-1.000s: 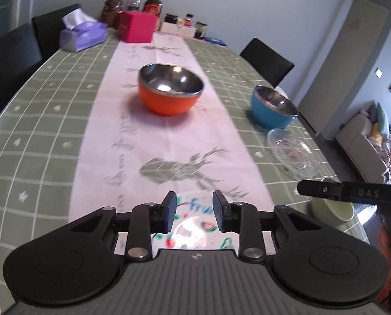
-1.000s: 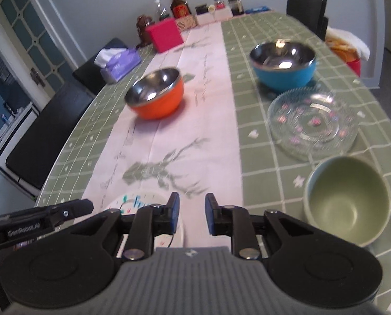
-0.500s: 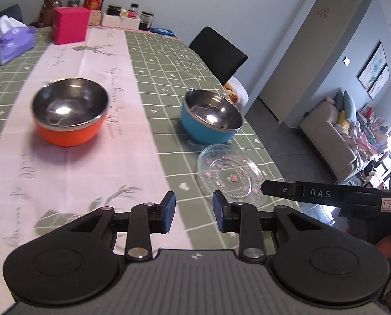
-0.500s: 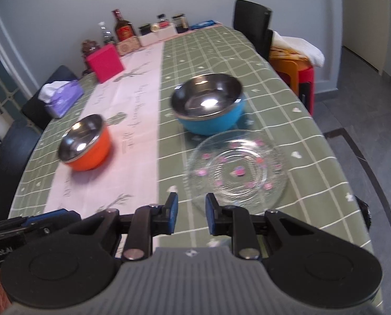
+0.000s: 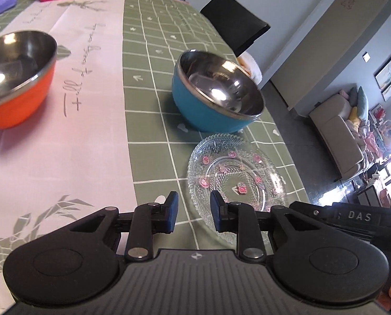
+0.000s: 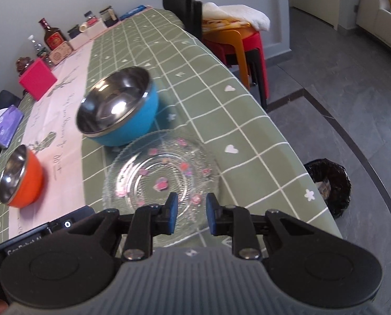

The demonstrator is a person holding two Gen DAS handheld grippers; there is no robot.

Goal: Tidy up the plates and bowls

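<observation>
A clear glass plate (image 5: 237, 183) with pink flowers lies near the table's right edge; it also shows in the right wrist view (image 6: 161, 181). Behind it stands a blue steel-lined bowl (image 5: 216, 97), also seen in the right wrist view (image 6: 119, 107). An orange steel-lined bowl (image 5: 14, 76) stands on the pink runner, also in the right wrist view (image 6: 19, 178). My left gripper (image 5: 192, 214) is open and empty, just before the plate's near-left rim. My right gripper (image 6: 190, 214) is open and empty over the plate's near rim.
The green checked table (image 5: 153, 39) carries a pink box (image 6: 37, 81), a tissue pack (image 6: 6, 126), bottles and jars (image 6: 53, 36) at the far end. A black chair (image 5: 237, 23), stacked stools (image 6: 237, 42) and a black bin (image 6: 329, 186) stand to the right.
Both grippers have swung right and forward, from the front of the table toward the glass plate and blue bowl. The fruit plate and green bowl have left view. Both jaws stay open.
</observation>
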